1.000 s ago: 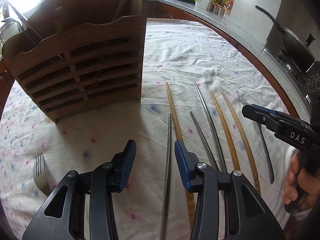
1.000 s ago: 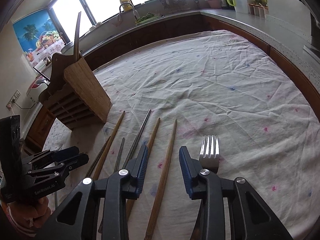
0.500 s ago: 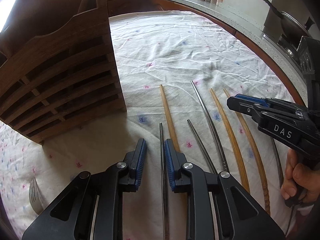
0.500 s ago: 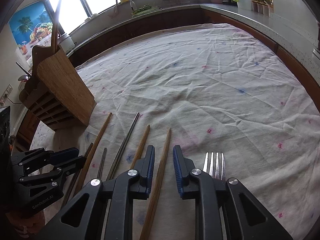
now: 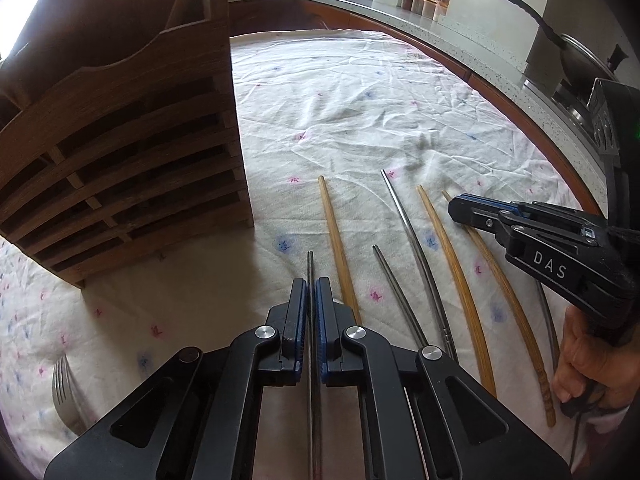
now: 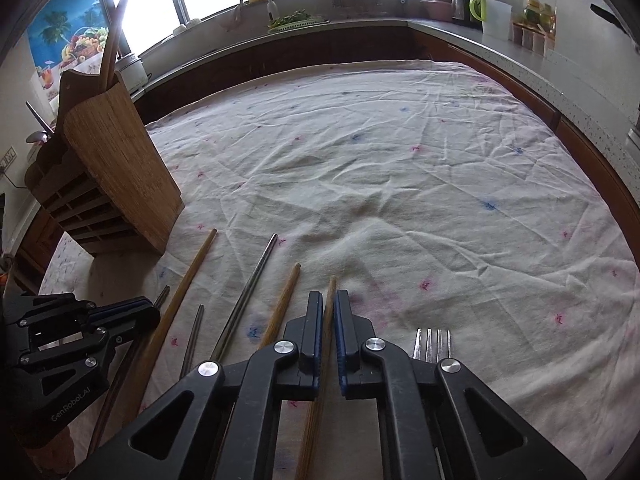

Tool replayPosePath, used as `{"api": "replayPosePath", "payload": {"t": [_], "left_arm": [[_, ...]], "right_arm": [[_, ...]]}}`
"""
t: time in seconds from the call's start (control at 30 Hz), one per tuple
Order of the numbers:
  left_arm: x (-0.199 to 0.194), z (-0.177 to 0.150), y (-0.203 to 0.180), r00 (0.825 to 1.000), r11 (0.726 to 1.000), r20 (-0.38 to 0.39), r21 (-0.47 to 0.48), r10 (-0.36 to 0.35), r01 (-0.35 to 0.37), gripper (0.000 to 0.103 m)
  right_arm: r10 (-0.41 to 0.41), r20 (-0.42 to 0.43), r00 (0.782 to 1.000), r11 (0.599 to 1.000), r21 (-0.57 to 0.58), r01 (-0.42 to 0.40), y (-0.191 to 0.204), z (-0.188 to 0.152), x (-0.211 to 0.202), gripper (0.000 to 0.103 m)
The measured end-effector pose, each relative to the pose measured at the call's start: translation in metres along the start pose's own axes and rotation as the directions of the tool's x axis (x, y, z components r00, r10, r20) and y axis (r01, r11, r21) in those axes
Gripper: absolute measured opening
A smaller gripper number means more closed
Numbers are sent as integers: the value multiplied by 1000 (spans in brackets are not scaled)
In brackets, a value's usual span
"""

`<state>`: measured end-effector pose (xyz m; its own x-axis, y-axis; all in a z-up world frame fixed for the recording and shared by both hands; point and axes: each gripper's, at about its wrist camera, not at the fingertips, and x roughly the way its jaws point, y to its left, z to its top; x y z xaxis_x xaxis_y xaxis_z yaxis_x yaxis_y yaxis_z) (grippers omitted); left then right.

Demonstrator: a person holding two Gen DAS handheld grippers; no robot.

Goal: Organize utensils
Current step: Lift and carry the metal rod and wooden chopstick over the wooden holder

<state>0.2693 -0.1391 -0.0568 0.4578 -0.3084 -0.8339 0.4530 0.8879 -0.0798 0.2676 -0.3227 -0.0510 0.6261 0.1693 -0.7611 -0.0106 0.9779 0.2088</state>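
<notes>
- Left tool (image 5: 311, 300) is pinching a thin metal chopstick (image 5: 310, 264) between its blue-padded fingers, the rod's tip sticking out just ahead of them and its length running back under the tool body.
- Right tool (image 6: 329, 312) is pinching a wooden chopstick (image 6: 331, 286) the same way, its fingers pressed against either side of the stick, which is lying flat on the cloth.
- Between the two gripped sticks, more chopsticks are lying side by side on the white cloth (image 6: 380, 184) covering the surface: a wooden one (image 5: 334, 232) just right of the left tool, a short metal one (image 5: 394, 280), a long metal one (image 5: 412, 236), and another wooden one (image 5: 448, 256).
- A fork (image 6: 433, 344) is resting just right of the right tool, its tines pointing away from the camera; its handle is hidden beneath the tool.
- A second fork (image 5: 64, 396) is lying at the left edge of the left wrist view, well apart from the chopsticks.
- A slatted wooden utensil holder (image 5: 132, 160) is standing upright on the cloth to the left of the row, with a wooden utensil (image 6: 114, 28) sticking up out of its top.
- A kitchen counter (image 6: 500, 44) is curving around the far side, carrying a kettle (image 6: 460, 0) and jars (image 6: 536, 28).
</notes>
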Motion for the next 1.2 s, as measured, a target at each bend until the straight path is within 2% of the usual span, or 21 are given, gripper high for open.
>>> {"api": "replayPosePath", "payload": {"t": [0.13, 0.47, 0.83, 1.2], "left_arm": [[-18, -3, 11, 999, 999, 31, -39, -33, 34, 4], [-77, -14, 27, 990, 994, 136, -90, -45, 58, 4], [-146, -28, 43, 960, 982, 273, -155, -60, 106, 4], [-189, -46, 57, 935, 973, 349, -188, -58, 131, 4]], "right_arm": [[40, 15, 999, 999, 22, -40, 2, -2, -12, 5], [111, 99, 989, 993, 17, -113, 15, 0, -62, 5], [145, 203, 968, 989, -9, -146, 29, 1, -119, 5], [184, 266, 946, 983, -59, -175, 51, 1, -156, 5]]}}
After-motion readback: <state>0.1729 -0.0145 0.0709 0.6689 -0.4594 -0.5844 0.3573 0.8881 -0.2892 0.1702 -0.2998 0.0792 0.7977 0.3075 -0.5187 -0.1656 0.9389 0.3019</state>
